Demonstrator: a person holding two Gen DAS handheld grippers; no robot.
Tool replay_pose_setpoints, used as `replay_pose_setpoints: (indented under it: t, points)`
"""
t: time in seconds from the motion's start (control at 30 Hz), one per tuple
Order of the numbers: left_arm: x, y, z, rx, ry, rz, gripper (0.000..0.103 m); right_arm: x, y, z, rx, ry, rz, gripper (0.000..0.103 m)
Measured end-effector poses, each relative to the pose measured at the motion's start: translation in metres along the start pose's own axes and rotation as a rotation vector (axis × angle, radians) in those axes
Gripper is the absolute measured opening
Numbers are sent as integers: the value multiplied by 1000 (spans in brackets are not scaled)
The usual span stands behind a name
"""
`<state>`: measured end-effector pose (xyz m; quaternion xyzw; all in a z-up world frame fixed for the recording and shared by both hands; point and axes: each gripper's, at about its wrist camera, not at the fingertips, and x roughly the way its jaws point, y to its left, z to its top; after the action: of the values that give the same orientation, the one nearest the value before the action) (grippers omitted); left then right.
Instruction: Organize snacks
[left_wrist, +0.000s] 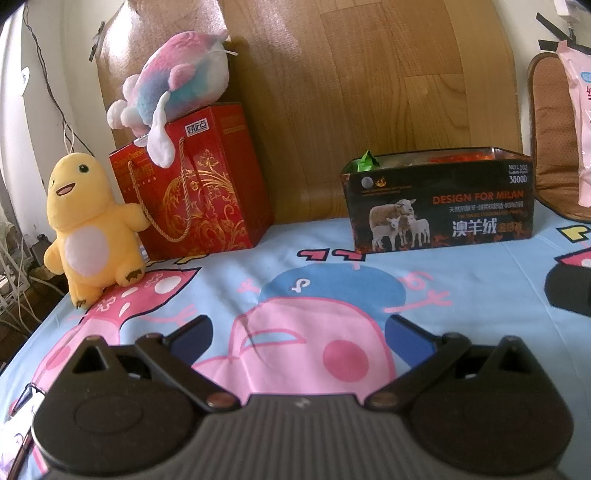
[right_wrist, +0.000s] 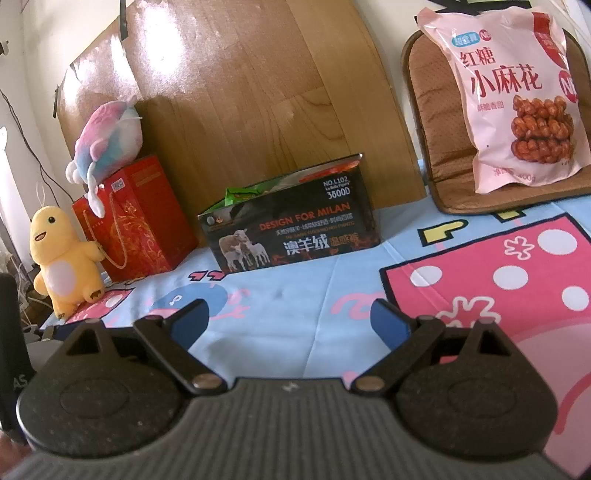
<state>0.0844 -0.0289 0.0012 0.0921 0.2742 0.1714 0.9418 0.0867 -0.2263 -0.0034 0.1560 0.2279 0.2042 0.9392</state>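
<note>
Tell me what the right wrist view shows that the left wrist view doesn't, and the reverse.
Only the right wrist view shows the pink snack bag whole, with its fried-twist picture, leaning on the brown cushion, plus the pink polka-dot patch of the sheet. Only the left wrist view shows the pink pig face printed on the sheet under the left claw, and only an edge of the bag. Both show the black tin with wrappers inside, the red gift bag, the yellow plush and the fish plush. The right claw is open, as is the left.
</note>
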Motion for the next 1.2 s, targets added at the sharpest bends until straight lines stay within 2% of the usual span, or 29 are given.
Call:
replay_pose_setpoints:
  t: [1.2]
  points:
    - [0,2,0,-4,4,-5,103,1,0,0,-10,9,9,96]
